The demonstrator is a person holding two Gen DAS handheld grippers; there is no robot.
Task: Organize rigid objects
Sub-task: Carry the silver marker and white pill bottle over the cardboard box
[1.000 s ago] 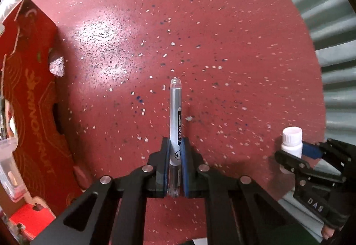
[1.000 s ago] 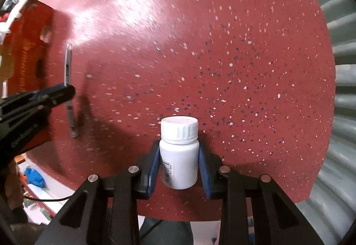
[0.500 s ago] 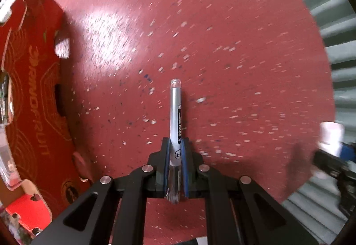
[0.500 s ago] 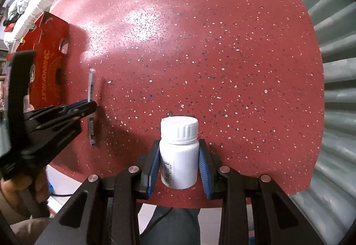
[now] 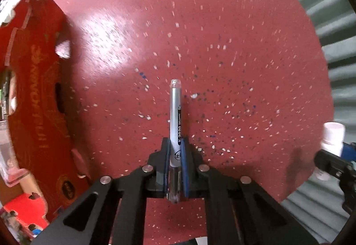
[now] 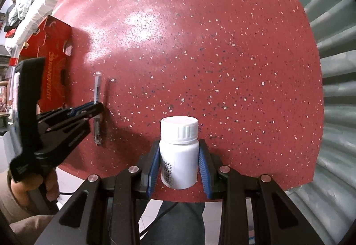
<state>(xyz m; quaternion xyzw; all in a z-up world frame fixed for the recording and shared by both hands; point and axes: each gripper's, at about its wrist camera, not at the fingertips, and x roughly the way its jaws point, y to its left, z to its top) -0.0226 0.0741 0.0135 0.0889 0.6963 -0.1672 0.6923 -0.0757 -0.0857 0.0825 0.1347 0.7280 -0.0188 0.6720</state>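
The pen [image 5: 175,120] is a slim silvery stick with a clear end cap, pinched near its lower half between the blue pads of the left gripper [image 5: 175,156] and carried above the red speckled table [image 5: 222,22], its tip pointing away from the claw. It looks light and stiff but smooth, so I'd guess it could swivel or slide in a narrow pinch; a hold nearer its middle seems safer. Off to the right, the white bottle [image 6: 179,151] with its ribbed screw cap sits clamped by the body in the right gripper [image 6: 179,167], also held clear of the tabletop. Hard plastic, probably light, and slick on the sides, so the flat body below the cap is the sensible place to squeeze. At the table's left edge stands the red cardboard box [image 5: 33,89], likely where both are headed, with clear containers showing inside it
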